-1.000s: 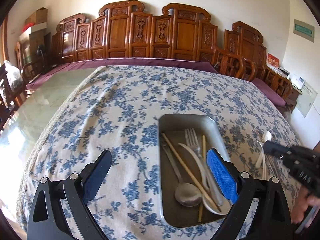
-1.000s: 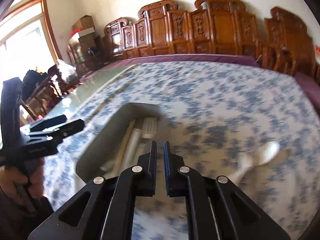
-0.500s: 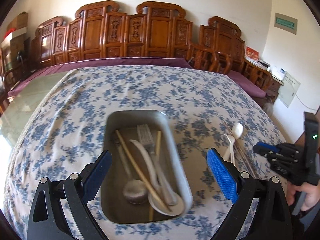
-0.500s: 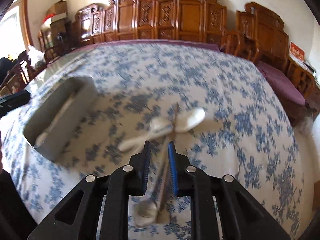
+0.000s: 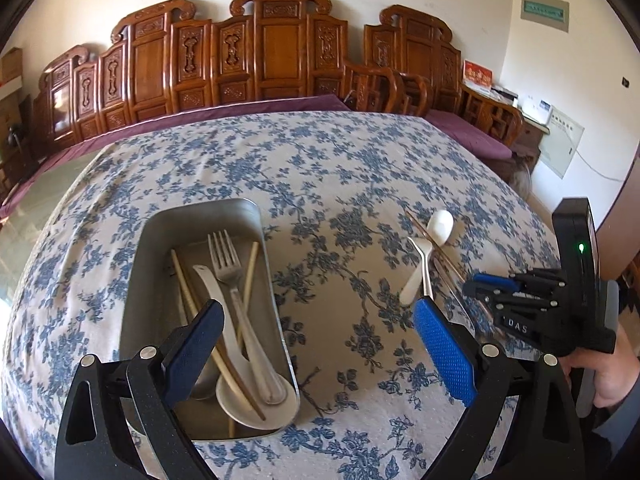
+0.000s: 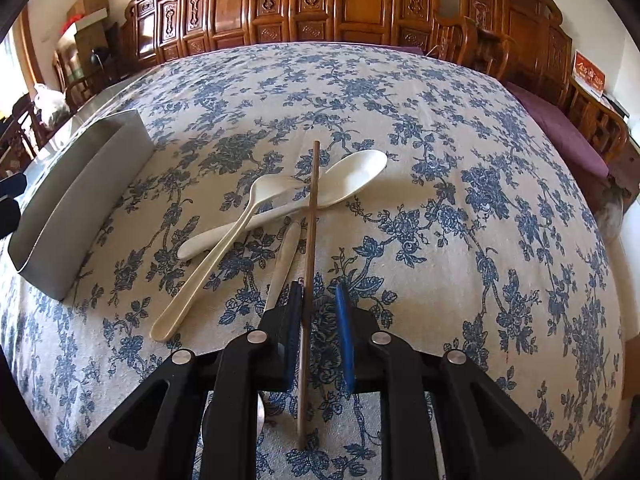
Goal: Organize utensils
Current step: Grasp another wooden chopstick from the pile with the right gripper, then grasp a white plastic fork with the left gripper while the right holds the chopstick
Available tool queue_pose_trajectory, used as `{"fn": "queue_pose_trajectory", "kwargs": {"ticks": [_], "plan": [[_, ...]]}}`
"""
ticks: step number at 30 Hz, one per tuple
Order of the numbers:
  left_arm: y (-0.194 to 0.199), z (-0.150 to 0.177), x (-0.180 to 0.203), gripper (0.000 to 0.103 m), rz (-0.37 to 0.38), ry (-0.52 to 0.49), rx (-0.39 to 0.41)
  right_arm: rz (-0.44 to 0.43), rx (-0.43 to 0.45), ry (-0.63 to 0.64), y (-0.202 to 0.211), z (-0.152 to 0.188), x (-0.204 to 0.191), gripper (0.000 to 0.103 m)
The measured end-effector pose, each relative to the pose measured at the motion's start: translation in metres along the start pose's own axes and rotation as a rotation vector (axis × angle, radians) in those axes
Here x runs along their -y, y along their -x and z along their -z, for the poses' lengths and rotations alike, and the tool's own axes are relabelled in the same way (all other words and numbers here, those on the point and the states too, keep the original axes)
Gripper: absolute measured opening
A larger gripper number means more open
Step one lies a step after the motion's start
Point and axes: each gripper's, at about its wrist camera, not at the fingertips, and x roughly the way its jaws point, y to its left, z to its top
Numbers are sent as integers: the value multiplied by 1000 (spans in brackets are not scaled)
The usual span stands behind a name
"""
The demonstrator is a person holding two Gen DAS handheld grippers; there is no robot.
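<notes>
A brown chopstick (image 6: 314, 208) lies on the floral cloth across two white spoons (image 6: 352, 180) (image 6: 224, 248). My right gripper (image 6: 319, 292) is down over its near part with jaws closing. The stick rests against the left pad, and a gap shows before the right pad. A metal spoon's handle (image 6: 284, 264) lies just left of it. The metal tray (image 5: 160, 232) holds a fork (image 5: 224, 256), chopsticks (image 5: 250, 280) and a white spoon (image 5: 240, 396). My left gripper (image 5: 316, 312) hangs wide open and empty over the tray's right edge. The right gripper (image 5: 480, 284) shows at that view's right.
The blue floral tablecloth (image 6: 440, 128) covers a large table; bare glass shows at its left edge (image 5: 36, 208). Carved wooden chairs (image 5: 276, 48) line the far side. The tray's outer wall (image 6: 80, 192) stands left of the loose utensils. A person's hand (image 5: 612, 376) holds the right gripper.
The left gripper swung right, so the tray slid left in its view. The right gripper came down over the loose utensils, and the chopstick now lies sharp between its fingers.
</notes>
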Motion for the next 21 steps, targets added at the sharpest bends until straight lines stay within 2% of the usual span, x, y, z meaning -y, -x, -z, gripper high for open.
{"fn": "queue_pose_trajectory", "kwargs": {"ticks": [1,5,9,16,18,20,21], "plan": [[-1,1,1,92,0,-3,-5,-3,-2,-1,0,-1,0,7],[-8,3,9,92,7,-7,-24,-32,7,0,5,-1,2,6],[-13,5,21,92,20,-27,-34,-77,76,-37,23,-5,8,6],[-22,13,42,92,46,-79,-57,-94,170,-104,40,-13,25,6],[-25,15,47,85,60,-89,-64,-90,168,-119,38,-14,29,6],[-29,17,53,71,69,-102,-81,-87,166,-127,37,-16,31,6],[-33,19,57,67,75,-113,-94,-87,167,-132,38,-17,32,6]]}}
